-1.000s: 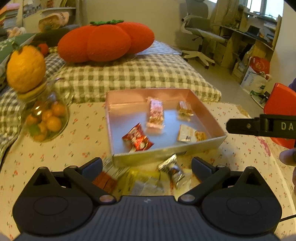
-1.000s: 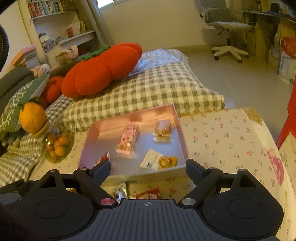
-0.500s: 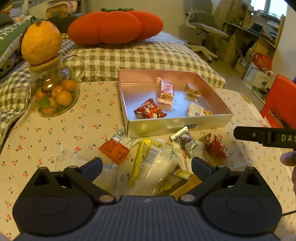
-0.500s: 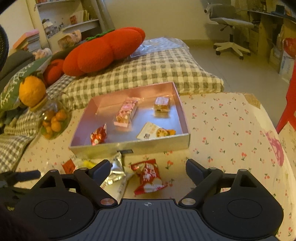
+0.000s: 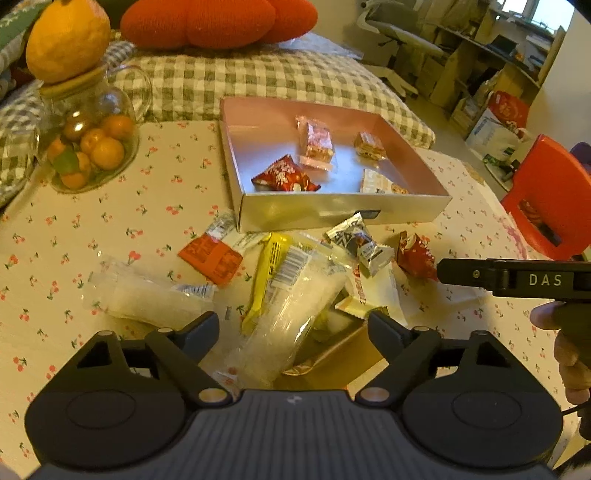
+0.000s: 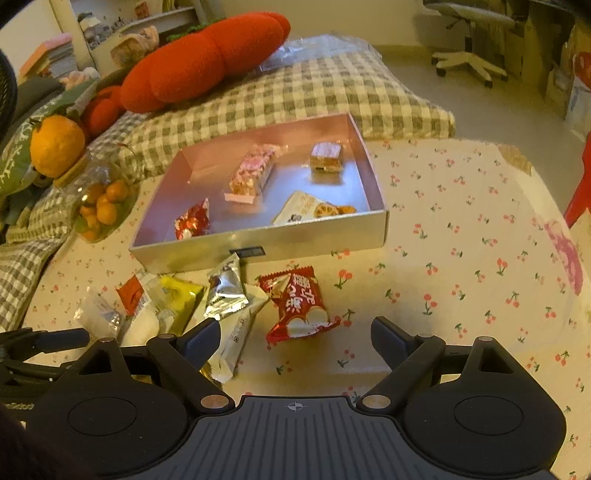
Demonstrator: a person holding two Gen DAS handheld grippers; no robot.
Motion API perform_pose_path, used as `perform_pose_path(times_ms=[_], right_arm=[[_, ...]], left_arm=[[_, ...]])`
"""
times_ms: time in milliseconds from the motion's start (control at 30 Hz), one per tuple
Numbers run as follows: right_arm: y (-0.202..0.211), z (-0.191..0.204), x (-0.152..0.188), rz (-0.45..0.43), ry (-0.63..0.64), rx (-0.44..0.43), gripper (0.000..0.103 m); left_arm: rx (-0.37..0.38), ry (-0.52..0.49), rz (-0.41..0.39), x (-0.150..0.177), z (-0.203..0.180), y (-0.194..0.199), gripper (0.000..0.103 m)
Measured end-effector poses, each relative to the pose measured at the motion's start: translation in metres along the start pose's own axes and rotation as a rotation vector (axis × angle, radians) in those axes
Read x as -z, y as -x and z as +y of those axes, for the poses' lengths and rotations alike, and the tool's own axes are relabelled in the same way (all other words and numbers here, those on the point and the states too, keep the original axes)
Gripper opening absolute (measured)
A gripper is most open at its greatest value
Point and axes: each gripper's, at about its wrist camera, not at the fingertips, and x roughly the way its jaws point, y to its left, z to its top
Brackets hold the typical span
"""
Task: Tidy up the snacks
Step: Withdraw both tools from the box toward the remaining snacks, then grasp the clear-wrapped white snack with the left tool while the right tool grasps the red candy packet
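A shallow silver box [image 5: 343, 211] [image 6: 258, 240] sits on the cherry-print tablecloth and holds several wrapped snacks. In front of it lies a loose pile of packets. My left gripper [image 5: 295, 328] hangs over that pile. Its jaws are closing around a clear packet of white snack [image 5: 291, 310], and the pads stand apart from it. My right gripper [image 6: 295, 332] is open just short of a red packet [image 6: 299, 306], which lies flat on the cloth. One of its black fingers [image 5: 480, 275] reaches in from the right in the left wrist view.
A glass jar of small oranges [image 5: 88, 147], with a big orange on its lid, stands left of the box. Behind it are a checked cushion [image 5: 258, 77] and a red pumpkin pillow [image 5: 218, 22]. A red chair [image 5: 546, 199] stands at the right, and a hand [image 5: 569, 354] grips the right tool.
Both grippers have sunk and tipped down toward the pile, which now fills the lower view. The left jaws have narrowed around the clear packet. The right jaws keep their width.
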Motion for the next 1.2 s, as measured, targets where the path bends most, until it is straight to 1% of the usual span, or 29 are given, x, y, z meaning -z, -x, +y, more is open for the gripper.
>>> perform_pose_path(times_ms=[200, 300, 367, 500, 700, 733, 867, 967, 1133, 1167, 1200], right_arm=[[-0.012, -0.001, -0.001, 0.036, -0.015, 0.018, 0.091], [-0.016, -0.002, -0.002, 0.047, -0.023, 0.018, 0.091], [-0.019, -0.002, -0.003, 0.051, -0.022, 0.019, 0.091], [-0.025, 0.0, -0.003, 0.054, -0.015, 0.027, 0.091], [-0.033, 0.001, -0.005, 0.051, -0.013, 0.021, 0.09], [-0.034, 0.001, -0.005, 0.047, -0.012, 0.022, 0.09], [-0.038, 0.001, -0.007, 0.046, -0.024, 0.027, 0.09], [-0.04, -0.002, -0.008, 0.044, -0.046, 0.023, 0.09], [-0.042, -0.003, -0.01, 0.03, -0.063, 0.023, 0.088], [-0.042, -0.002, -0.01, 0.028, -0.059, 0.024, 0.086], [-0.043, -0.001, -0.01, 0.028, -0.053, 0.025, 0.081]], left_arm=[[0.008, -0.003, 0.035, 0.002, 0.002, -0.009, 0.07], [0.011, -0.011, 0.045, 0.002, 0.001, -0.012, 0.063], [0.007, -0.014, 0.051, 0.002, 0.002, -0.015, 0.057], [-0.016, -0.035, 0.053, 0.002, 0.002, -0.019, 0.051], [-0.02, -0.023, 0.061, 0.001, 0.008, -0.02, 0.041], [-0.016, -0.019, 0.063, 0.001, 0.009, -0.02, 0.037], [-0.013, -0.02, 0.064, 0.002, 0.011, -0.016, 0.028], [-0.013, -0.02, 0.057, 0.001, 0.011, -0.014, 0.025], [-0.014, 0.0, 0.056, -0.001, 0.013, -0.012, 0.023], [-0.015, 0.004, 0.056, -0.001, 0.013, -0.012, 0.023], [-0.016, 0.007, 0.056, -0.001, 0.014, -0.011, 0.023]])
